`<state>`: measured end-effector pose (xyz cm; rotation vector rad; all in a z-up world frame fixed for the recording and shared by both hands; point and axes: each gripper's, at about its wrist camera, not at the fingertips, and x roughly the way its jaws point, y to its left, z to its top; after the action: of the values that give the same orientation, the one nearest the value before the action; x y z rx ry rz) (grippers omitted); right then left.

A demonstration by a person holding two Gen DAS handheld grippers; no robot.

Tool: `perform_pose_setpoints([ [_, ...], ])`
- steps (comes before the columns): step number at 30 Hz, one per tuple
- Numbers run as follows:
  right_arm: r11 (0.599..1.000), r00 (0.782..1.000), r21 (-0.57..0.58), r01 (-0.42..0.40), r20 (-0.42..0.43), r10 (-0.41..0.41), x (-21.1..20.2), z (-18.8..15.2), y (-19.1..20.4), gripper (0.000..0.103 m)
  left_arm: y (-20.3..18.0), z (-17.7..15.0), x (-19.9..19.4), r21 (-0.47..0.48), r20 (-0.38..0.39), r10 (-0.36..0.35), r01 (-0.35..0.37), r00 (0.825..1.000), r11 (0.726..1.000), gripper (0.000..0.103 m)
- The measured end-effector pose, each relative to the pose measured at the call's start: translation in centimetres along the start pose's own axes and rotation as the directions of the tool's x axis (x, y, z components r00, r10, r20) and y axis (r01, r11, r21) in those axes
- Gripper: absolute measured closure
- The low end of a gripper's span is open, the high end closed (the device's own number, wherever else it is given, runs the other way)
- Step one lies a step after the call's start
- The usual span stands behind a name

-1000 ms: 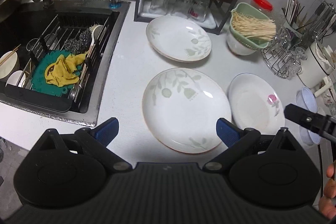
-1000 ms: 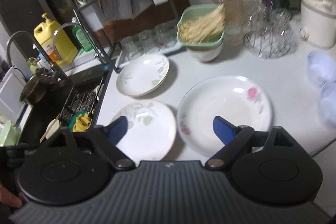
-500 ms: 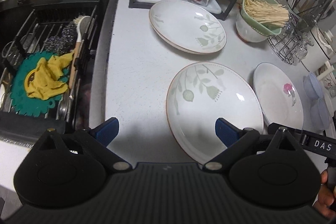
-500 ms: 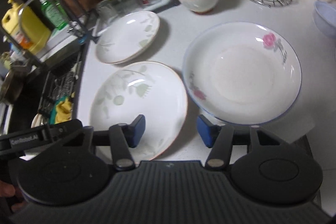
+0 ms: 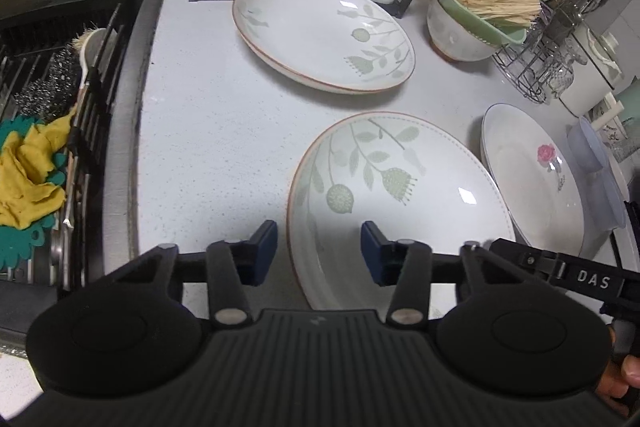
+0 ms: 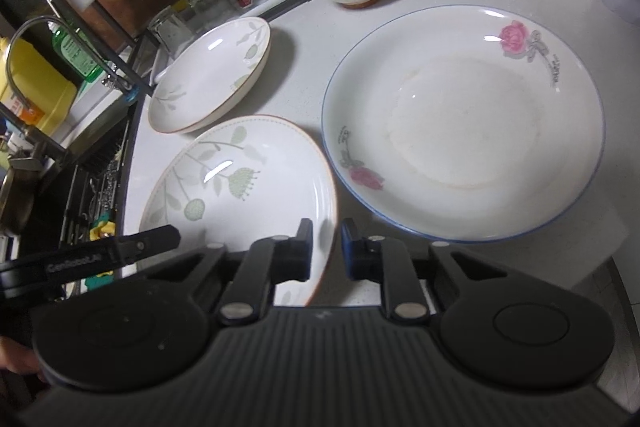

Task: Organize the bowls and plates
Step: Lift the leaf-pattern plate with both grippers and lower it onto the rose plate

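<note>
The leaf plate [image 5: 396, 203] lies flat on the desk [image 5: 224, 131], its opposite rims straddled by both tools, likely for a two-sided lift. The left tool [image 5: 319, 253] is released; the right tool [image 6: 325, 250] is nearly closed but not yet clamped.

Both tools are showing black ribbed housings, round black discs, silver screws and blue pads: left tool [image 5: 319, 251], right tool [image 6: 326, 249]. White lettering is marking side bars. Skin is peeking at frame edges.
</note>
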<state>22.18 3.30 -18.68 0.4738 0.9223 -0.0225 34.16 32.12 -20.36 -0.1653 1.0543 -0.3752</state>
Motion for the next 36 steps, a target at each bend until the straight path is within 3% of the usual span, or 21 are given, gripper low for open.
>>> perform_pose_setpoints([
  [7,1.0,1.0,0.016,-0.004,0.005,0.004,1.0,0.0,-0.4,0.086,-0.6,0.4,1.5,0.029,-0.026,-0.001,0.002,1.0,1.0,0.055],
  [16,0.998,0.999,0.042,-0.036,0.001,0.036,1.0,-0.3,-0.3,0.085,0.3,0.8,1.4,0.006,-0.067,-0.059,0.059,0.996,0.998,0.055],
  [25,0.995,0.996,0.056,-0.083,-0.01,0.084,0.4,-0.7,0.5,0.085,0.9,1.9,-0.7,0.022,-0.069,-0.069,0.07,0.995,0.997,0.055],
  [28,0.995,0.996,0.048,-0.087,-0.001,0.087,-0.2,-0.3,0.8,0.085,1.0,2.5,-1.2,-0.019,-0.09,-0.084,0.082,0.992,0.996,0.055],
  [36,0.992,0.994,0.066,-0.107,0.0,0.107,-2.5,2.0,0.9,0.085,-1.4,5.5,-4.0,0.01,-0.093,-0.058,0.059,0.994,0.998,0.055],
])
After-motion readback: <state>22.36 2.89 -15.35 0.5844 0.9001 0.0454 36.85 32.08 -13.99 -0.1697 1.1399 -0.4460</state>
